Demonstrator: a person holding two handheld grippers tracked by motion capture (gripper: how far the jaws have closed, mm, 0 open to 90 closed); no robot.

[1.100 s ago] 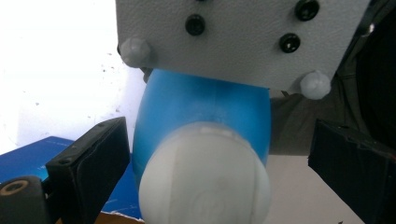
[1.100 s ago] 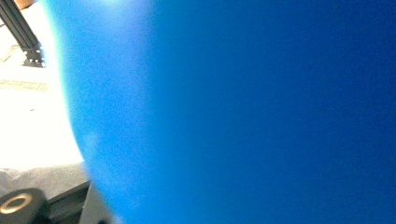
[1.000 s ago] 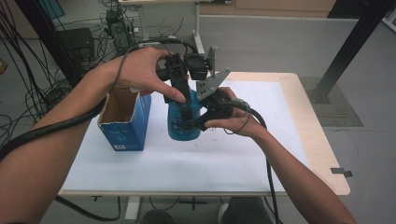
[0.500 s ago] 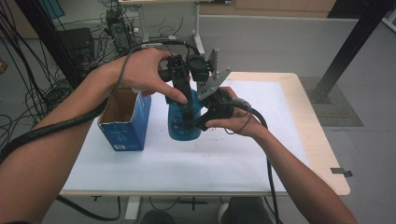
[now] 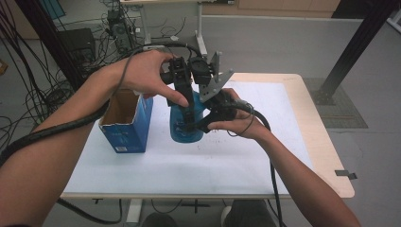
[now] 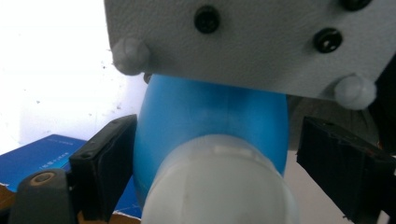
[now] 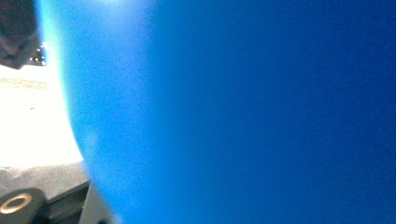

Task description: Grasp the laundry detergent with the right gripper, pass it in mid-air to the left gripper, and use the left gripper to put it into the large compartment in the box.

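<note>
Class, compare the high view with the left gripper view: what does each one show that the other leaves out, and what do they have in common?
High view alone: the white-topped wooden table, both forearms, and the right gripper clamped on the side of the blue plastic bottle.

Left gripper view alone: the bottle's white ribbed cap between the left gripper's black jaws, which have just been closing, with a gap at the right one.

Shared: the blue bottle, the open blue cardboard box and the grey three-cornered plate.
</note>
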